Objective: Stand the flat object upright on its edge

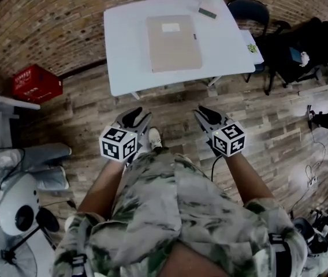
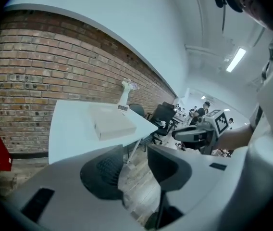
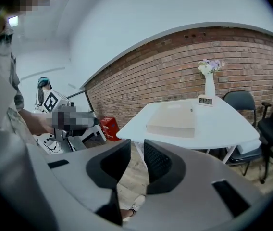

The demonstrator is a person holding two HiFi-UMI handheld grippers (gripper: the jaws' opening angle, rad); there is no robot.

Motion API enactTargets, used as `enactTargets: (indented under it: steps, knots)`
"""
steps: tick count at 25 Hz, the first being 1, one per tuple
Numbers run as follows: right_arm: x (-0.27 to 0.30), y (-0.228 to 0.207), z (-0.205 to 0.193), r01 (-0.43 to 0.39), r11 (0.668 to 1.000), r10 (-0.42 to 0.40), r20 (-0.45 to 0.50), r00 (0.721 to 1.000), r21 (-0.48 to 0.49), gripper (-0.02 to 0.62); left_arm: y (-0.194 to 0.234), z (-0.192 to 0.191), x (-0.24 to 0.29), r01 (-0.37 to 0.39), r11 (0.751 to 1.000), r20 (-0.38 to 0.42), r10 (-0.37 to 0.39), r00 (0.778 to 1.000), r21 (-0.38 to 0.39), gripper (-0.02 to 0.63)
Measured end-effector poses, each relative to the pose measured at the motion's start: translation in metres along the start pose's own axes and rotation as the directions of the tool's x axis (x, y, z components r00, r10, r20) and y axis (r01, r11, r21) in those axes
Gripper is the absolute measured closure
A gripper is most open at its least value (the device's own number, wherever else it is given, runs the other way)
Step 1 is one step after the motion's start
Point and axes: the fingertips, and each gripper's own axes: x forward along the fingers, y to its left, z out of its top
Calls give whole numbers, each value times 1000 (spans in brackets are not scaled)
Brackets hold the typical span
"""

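The person is standing on the wooden floor, well short of the surface, and is holding both grippers out in front of the patterned trousers. The left gripper is pointing forward and somewhat down. Its jaws are standing clearly apart with nothing between them but floor in its own view. The right gripper is hanging level with it, just to the other side of the person's shoe. Its jaws are parted by a narrower gap and are gripping nothing.

Beyond them, the flat object, a beige slab, is lying flat about the middle of the white surface. Its long sides are running from the near edge toward the far edge, and neither gripper is touching it. A small clock and a white vase are sitting at the far edge, toward the far right corner. A red crate is resting on the floor off the surface's left side, by the brick wall.
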Motion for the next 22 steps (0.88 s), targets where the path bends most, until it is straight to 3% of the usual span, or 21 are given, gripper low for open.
enactTargets:
  steps: [8,13,22]
  knots:
    - [54,-51,43,89,996,-89,-8,996,28,469,65,40,34,57,998,-22,-57,998,-16,442]
    - [78,-92,57,134,983,-135,-1,991,122,442,92,57,63,95,994,-43,-97,994,-45,439]
    - [132,-192,79,102,956,-94,-42,995,275,433,143,85,128,71,984,-45,-79,996,-165,437]
